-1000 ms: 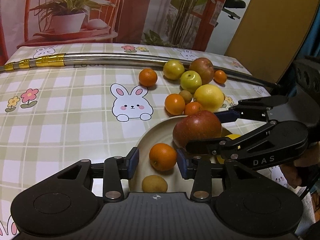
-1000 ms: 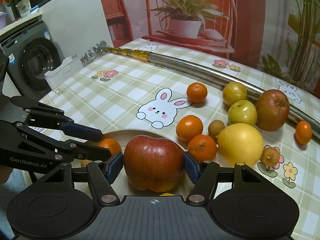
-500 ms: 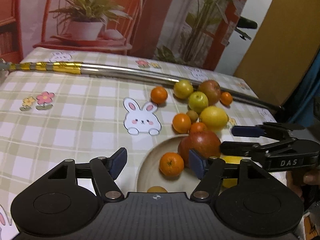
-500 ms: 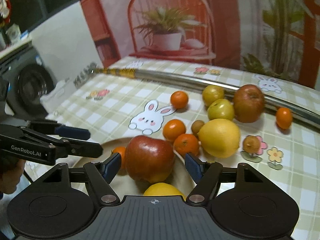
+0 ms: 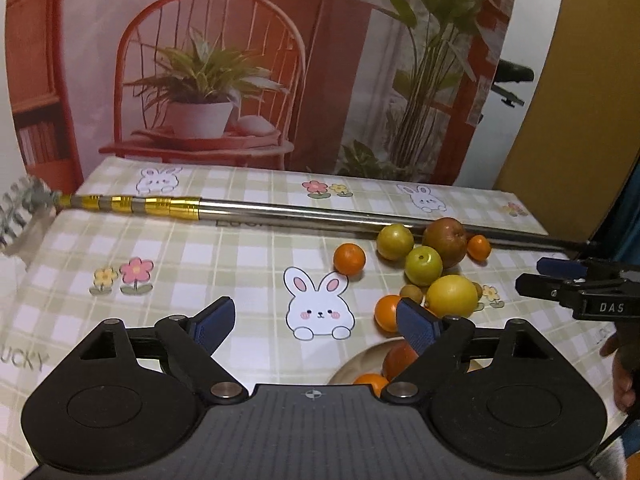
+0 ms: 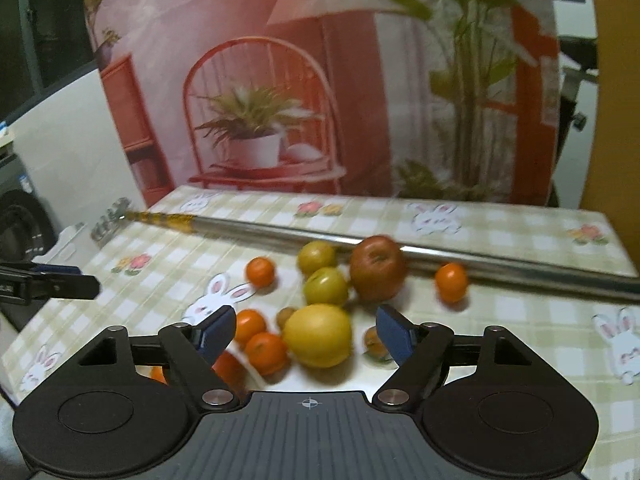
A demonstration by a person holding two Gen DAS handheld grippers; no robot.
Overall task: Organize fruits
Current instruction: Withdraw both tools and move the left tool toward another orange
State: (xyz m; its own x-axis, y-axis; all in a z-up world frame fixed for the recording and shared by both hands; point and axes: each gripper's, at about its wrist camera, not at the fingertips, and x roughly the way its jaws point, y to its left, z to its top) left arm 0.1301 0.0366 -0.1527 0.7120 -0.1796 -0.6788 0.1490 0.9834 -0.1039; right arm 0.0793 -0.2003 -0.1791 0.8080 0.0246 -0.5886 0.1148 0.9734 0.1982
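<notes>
Both tongs have just been opening: the left gripper [image 5: 316,320] gapes wide and empty, and the right gripper [image 6: 306,330] holds nothing above the lemon [image 6: 318,335].

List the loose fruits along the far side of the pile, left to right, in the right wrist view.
Small orange → yellow-green fruit → red apple → small orange by the pole.

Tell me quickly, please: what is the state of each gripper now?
Left gripper: open, holding nothing; its jaws have just been opening.
Right gripper: open, holding nothing; its jaws have just been opening.
</notes>
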